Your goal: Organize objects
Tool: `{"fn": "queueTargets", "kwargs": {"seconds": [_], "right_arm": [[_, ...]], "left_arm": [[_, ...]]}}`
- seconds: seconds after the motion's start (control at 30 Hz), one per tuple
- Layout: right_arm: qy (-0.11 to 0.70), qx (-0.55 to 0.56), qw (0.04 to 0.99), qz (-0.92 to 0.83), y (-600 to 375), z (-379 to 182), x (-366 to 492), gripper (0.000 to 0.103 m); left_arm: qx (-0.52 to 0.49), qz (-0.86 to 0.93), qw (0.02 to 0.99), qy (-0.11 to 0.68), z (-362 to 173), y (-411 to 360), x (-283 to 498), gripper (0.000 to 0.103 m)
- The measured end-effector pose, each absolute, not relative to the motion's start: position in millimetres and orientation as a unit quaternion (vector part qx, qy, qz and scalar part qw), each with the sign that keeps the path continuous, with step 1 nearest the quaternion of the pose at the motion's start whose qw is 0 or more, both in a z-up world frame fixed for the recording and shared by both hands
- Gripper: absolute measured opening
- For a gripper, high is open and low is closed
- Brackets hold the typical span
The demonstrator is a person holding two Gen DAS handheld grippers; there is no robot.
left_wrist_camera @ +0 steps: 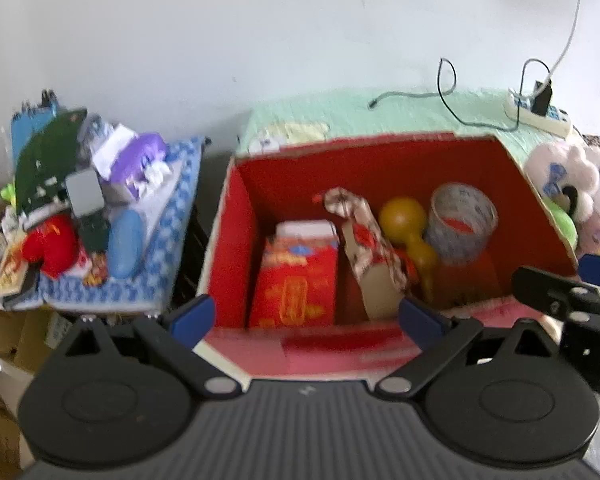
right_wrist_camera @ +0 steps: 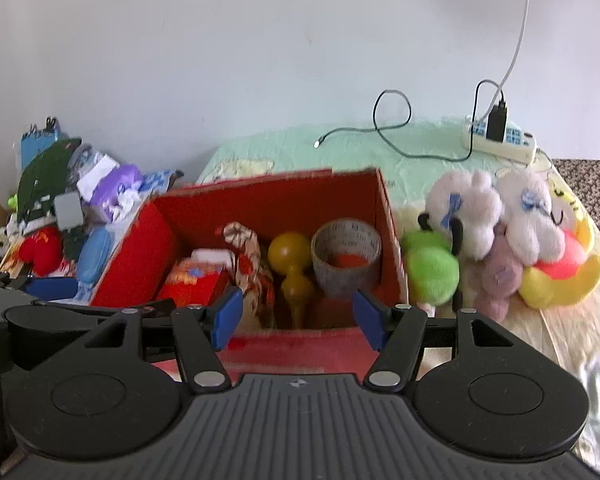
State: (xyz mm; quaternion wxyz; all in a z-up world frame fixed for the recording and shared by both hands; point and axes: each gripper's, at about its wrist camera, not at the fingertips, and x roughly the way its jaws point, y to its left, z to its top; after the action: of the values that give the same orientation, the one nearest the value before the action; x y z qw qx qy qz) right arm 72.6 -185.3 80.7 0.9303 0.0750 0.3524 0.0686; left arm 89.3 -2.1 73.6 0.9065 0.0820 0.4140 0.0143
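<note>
Red cardboard box (left_wrist_camera: pixel 380 168) sat open-topped on the bed (right_wrist_camera: pixel 420 152), which was covered with a pale green sheet. Inside the box, left to right: a red carton (left_wrist_camera: pixel 296 276) standing upright, a patterned wrapped packet (left_wrist_camera: pixel 368 240) leaning tilted against it, a yellow gourd-shaped toy (left_wrist_camera: pixel 408 228), and a roll of clear tape (left_wrist_camera: pixel 462 220) standing on its side edge near the right wall.

Left tongs (left_wrist_camera: pixel 306 320) were spread wide, nothing between them, hovering at the near rim of the box. Right tongs (right_wrist_camera: pixel 298 316) were likewise apart and empty, also at the near rim.

A heap of plush toys (right_wrist_camera: pixel 500 240) lay on the bed just beside the box's right wall: green, white, purple, yellow. A power strip (right_wrist_camera: pixel 500 140) with a black cable (right_wrist_camera: pixel 392 120) lay farther back. To the left of the box was a cluttered pile on a blue checked cloth (left_wrist_camera: pixel 172 208); details were blurred.
</note>
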Motion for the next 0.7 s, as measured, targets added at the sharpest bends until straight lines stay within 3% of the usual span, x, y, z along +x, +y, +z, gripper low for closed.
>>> {"fn": "queueTargets", "kwargs": {"seconds": [0.7], "right_arm": [[0.343,0.097,0.933,0.052,-195,57,112,0.064]], "left_arm": [[0.068,0.016,0.916,0.394,62,2,135,0.099]]}}
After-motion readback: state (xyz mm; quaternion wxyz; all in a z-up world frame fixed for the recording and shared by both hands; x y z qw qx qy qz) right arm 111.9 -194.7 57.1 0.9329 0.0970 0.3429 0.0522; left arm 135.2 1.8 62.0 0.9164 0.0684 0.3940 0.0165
